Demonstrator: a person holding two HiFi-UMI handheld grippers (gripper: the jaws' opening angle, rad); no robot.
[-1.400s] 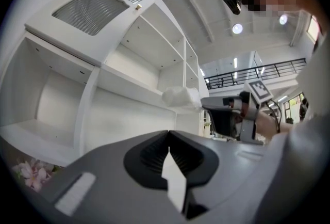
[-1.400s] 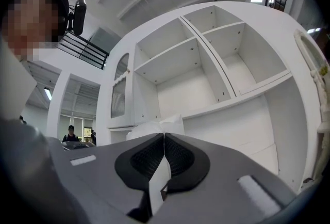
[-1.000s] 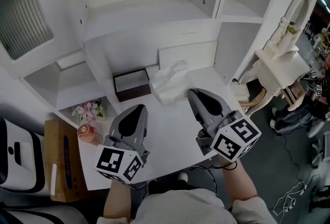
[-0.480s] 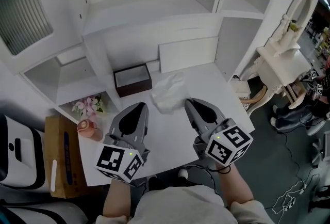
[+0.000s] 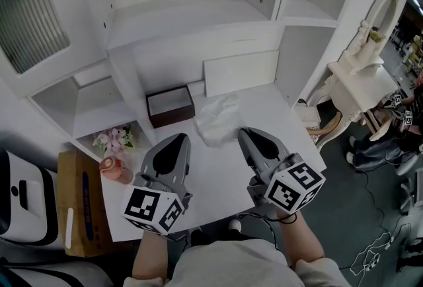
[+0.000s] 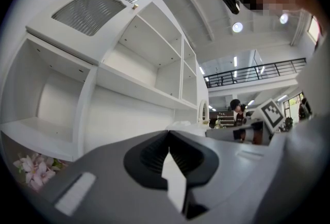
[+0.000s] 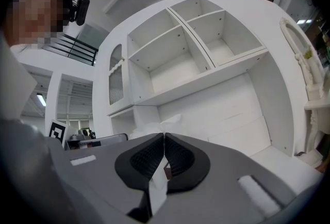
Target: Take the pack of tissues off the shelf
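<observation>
The pack of tissues [image 5: 215,119], white and crumpled, lies on the white desk [image 5: 225,173] below the shelves, in front of a leaning white board. My left gripper [image 5: 181,137] hovers over the desk just left of and nearer than the pack, jaws shut and empty. My right gripper [image 5: 243,132] sits just right of the pack, also shut with nothing in it. In the left gripper view the shut gripper [image 6: 168,136] points past the pack's top [image 6: 180,124]. In the right gripper view the pack [image 7: 153,126] shows just above the shut gripper [image 7: 164,138].
A dark brown open box [image 5: 170,106] stands left of the pack against the shelf unit [image 5: 192,21]. A white board [image 5: 241,72] leans behind. Pink flowers [image 5: 114,140] and a pink cup [image 5: 116,170] sit at the left; a white vanity mirror [image 5: 367,54] stands at right.
My right gripper has drawn back a little from the tissue pack toward the person. The left gripper has barely moved, and the pack lies in the same place.
</observation>
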